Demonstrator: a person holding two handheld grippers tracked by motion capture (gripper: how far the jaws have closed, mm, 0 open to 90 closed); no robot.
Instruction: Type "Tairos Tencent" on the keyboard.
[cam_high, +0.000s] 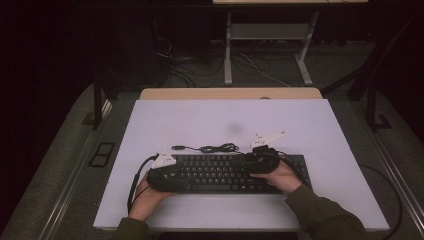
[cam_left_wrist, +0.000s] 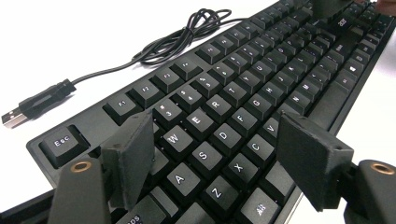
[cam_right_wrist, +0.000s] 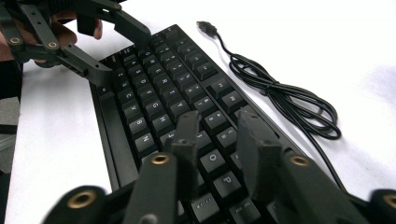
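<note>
The left gripper (cam_high: 167, 170), seen in the high view, rests over the left end of a black keyboard (cam_high: 227, 172) that lies across the near half of a white table top (cam_high: 200, 120); the right gripper (cam_high: 260, 160) sits over the keyboard's right half, each one held by a hand entering from the bottom edge. The keyboard's black cable (cam_high: 215, 148) lies coiled on the table just behind the keyboard, ending in a plug (cam_high: 178, 147) toward the left. In the left gripper view, the left gripper (cam_left_wrist: 212, 149) hovers over the letter keys with its jaws spread apart, spanning several key columns around the A, S, X and C keys and clamping nothing; the keyboard (cam_left_wrist: 243, 93) runs away diagonally to the upper right, the Esc key (cam_left_wrist: 63, 144) lies at the near corner, and the USB plug (cam_left_wrist: 14, 117) and coiled cable (cam_left_wrist: 187, 35) lie on the white surface beyond. In the right gripper view, the right gripper (cam_right_wrist: 217, 140) stands with its jaws drawn fairly narrow above the keys near O and P, no key visibly pinched between them; the left gripper (cam_right_wrist: 112, 51) appears at the keyboard's far end, jaws parted, and the cable (cam_right_wrist: 285, 98) loops on the table beside the keyboard (cam_right_wrist: 154, 93).
</note>
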